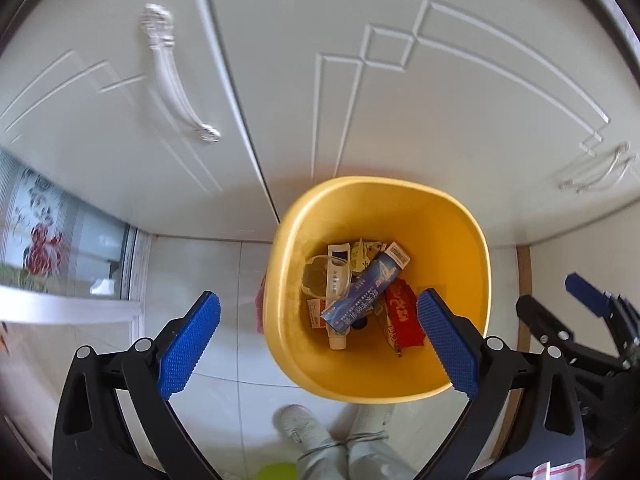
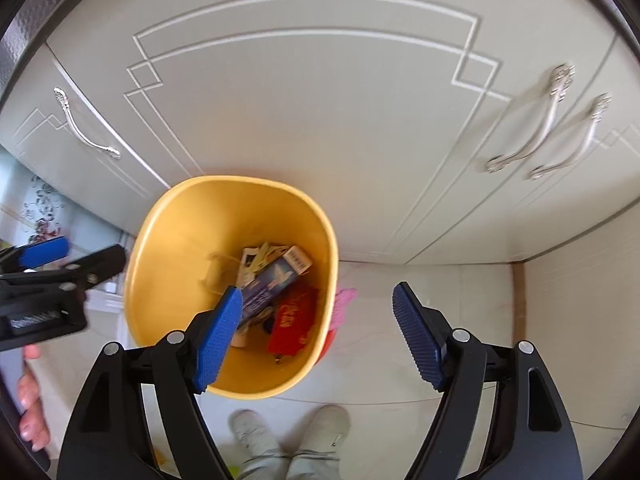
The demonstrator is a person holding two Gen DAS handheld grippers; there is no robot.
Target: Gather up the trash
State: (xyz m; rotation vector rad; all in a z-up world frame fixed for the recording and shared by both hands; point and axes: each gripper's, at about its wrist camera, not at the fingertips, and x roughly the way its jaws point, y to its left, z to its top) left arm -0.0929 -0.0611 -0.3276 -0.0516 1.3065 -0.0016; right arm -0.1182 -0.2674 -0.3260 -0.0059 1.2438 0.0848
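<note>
A yellow trash bin (image 1: 474, 240) stands on the tiled floor against white cabinet doors. Inside lie a blue toothpaste box (image 1: 368, 290), a red wrapper (image 1: 404, 316), a white tube (image 1: 338, 280) and other scraps. My left gripper (image 1: 318, 300) hangs open above the bin's left side, with nothing between its blue pads. In the right wrist view the bin (image 2: 168, 216) sits lower left, with the blue box (image 2: 276, 280) and red wrapper (image 2: 292, 320) in it. My right gripper (image 2: 318, 290) is open and empty over the bin's right rim. Each gripper shows at the edge of the other's view.
White cabinet doors (image 2: 312, 128) with curved silver handles (image 2: 524, 140) rise behind the bin. A pink object (image 2: 344, 304) lies on the floor by the bin's right side. The person's pale shoes (image 2: 288, 428) stand just in front. A patterned glass door (image 1: 44, 240) is at the left.
</note>
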